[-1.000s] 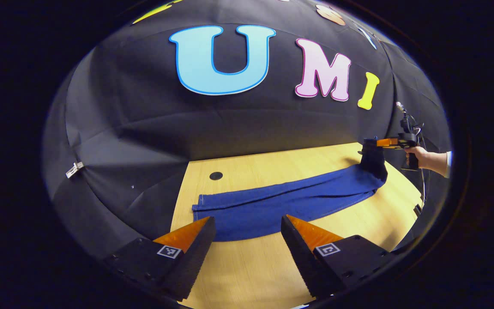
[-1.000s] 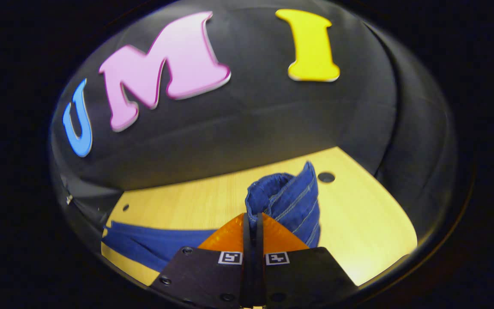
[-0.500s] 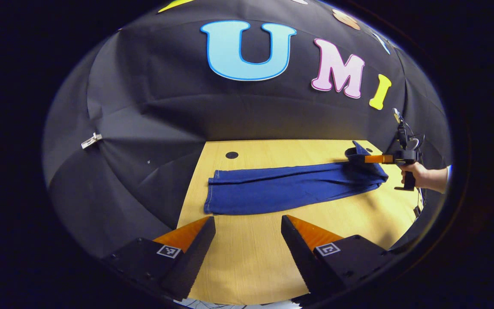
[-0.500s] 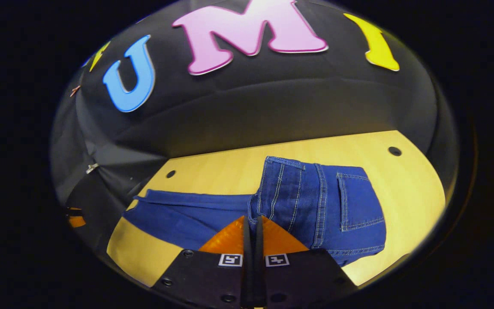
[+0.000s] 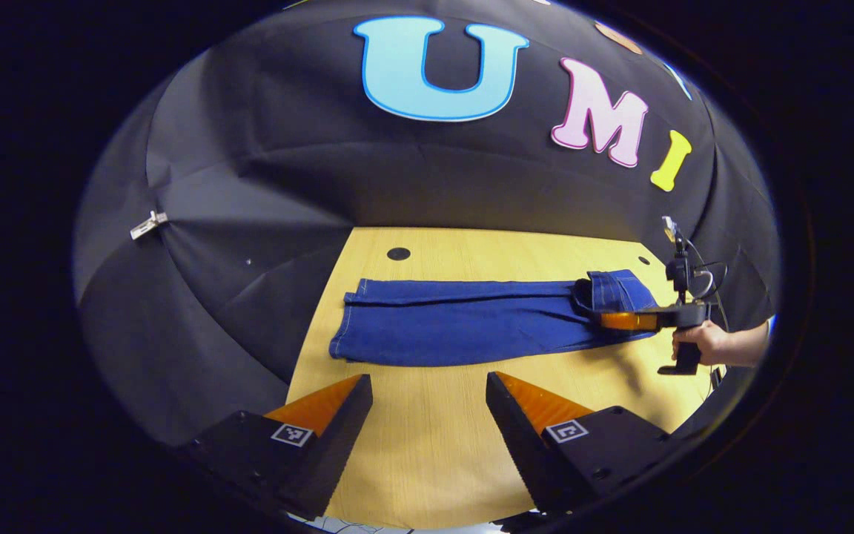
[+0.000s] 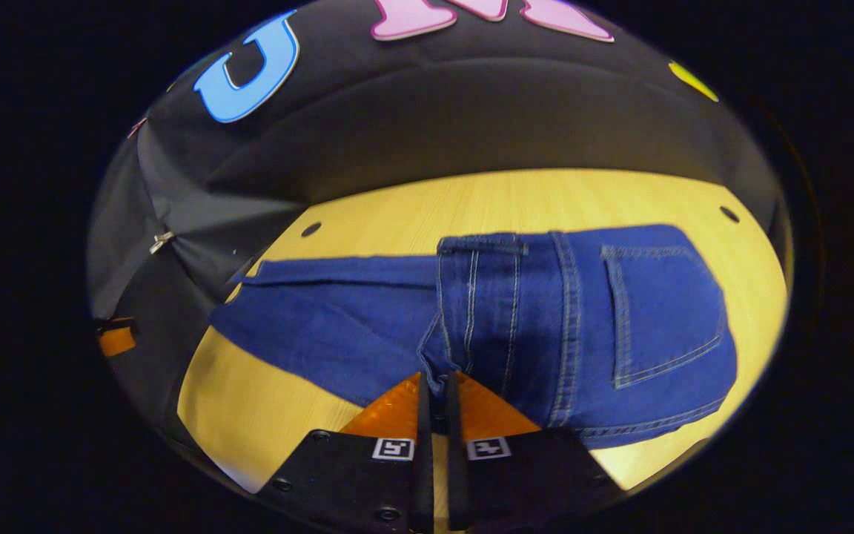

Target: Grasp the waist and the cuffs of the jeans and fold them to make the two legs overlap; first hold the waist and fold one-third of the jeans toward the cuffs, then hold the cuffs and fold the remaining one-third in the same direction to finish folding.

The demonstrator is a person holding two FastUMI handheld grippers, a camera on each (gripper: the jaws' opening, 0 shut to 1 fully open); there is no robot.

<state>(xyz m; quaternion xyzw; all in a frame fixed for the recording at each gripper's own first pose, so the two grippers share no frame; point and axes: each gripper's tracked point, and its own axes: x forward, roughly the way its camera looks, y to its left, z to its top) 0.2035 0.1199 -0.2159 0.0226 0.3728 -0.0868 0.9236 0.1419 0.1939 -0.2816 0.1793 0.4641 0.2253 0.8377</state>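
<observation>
Both views are sharp and evenly lit from overhead, with no motion blur, and the wooden table reads warm and bright against the dull, dark wall cloth. In the right gripper view a soft glare washes the table pale toward 3 o'clock, and a shadow darkens the jeans near 6 o'clock. Fisheye bending curves the table edges, strongest toward each rim, where the light falls off into darkness.
</observation>
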